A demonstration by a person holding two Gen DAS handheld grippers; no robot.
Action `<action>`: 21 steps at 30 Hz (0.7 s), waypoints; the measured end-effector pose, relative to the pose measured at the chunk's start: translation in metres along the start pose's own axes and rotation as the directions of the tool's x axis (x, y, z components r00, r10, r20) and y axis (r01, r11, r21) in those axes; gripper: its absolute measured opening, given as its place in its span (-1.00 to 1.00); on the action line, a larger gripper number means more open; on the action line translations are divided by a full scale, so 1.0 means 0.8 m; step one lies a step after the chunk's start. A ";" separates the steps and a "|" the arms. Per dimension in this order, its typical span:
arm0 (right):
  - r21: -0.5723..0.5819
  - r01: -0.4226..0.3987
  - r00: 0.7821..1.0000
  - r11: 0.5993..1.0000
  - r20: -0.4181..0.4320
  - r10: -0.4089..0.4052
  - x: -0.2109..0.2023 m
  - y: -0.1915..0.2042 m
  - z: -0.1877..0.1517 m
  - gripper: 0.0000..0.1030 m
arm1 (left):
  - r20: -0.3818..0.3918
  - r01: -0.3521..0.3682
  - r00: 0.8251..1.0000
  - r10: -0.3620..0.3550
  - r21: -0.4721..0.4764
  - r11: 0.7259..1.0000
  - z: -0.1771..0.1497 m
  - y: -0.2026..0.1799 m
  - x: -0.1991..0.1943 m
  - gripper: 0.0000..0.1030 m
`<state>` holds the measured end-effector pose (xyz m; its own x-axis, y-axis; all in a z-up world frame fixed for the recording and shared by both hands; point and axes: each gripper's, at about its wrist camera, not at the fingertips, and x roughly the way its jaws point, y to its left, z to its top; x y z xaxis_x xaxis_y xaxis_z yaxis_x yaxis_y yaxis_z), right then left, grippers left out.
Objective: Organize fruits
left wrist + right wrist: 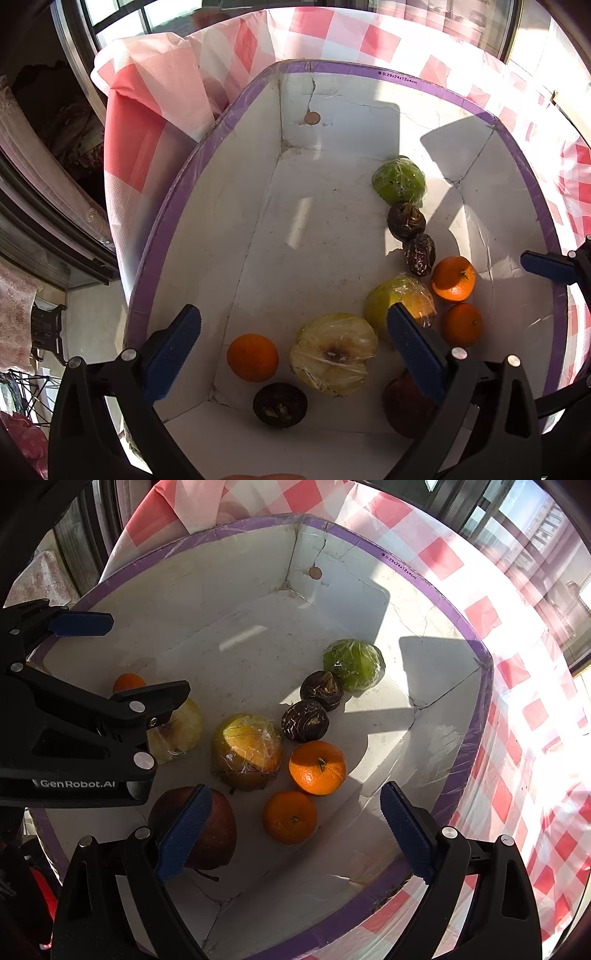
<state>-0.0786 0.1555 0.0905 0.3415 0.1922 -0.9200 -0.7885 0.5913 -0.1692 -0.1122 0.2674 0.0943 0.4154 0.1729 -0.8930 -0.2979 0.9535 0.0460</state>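
While we hold both claws over the white box (369, 602), our left claw (293, 350) and right claw (295, 834) gape wide, holding nothing. Nearest lie a red apple (218, 827) and small oranges (290, 816). Farther in sit wrapped fruit (246, 751), two dark fruits (305, 720), then a green one (354, 663).

Left gripper (291, 354) gapes over a white box (229, 229) above a wrapped apple half (332, 354).

matt cardboard box (229, 206), glossy film-wrapped apple (334, 354)
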 end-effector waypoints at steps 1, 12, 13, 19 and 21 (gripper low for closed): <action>0.000 -0.012 1.000 1.000 -0.001 0.012 0.001 0.000 0.000 0.87 | -0.001 0.001 1.000 -0.001 0.002 1.000 0.000 0.001 0.001 0.96; -0.004 -0.006 1.000 1.000 0.003 0.006 0.001 0.004 -0.002 0.88 | -0.003 -0.001 1.000 0.001 0.007 1.000 -0.002 -0.002 0.000 0.96; -0.005 -0.007 1.000 1.000 0.003 0.007 0.002 0.003 -0.002 0.89 | -0.005 0.002 1.000 -0.002 0.008 1.000 -0.002 -0.002 0.000 0.96; -0.007 -0.005 1.000 1.000 0.008 0.005 0.002 0.003 -0.003 0.91 | -0.009 0.018 1.000 -0.018 0.004 1.000 -0.002 0.000 0.000 0.96; -0.008 -0.001 1.000 1.000 0.011 0.001 0.003 0.003 -0.003 0.91 | -0.012 0.013 1.000 -0.013 0.001 1.000 -0.002 0.000 0.000 0.96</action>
<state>-0.0813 0.1553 0.0873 0.3459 0.2014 -0.9164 -0.7931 0.5846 -0.1708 -0.1133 0.2675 0.0936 0.4089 0.1575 -0.8989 -0.2913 0.9560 0.0350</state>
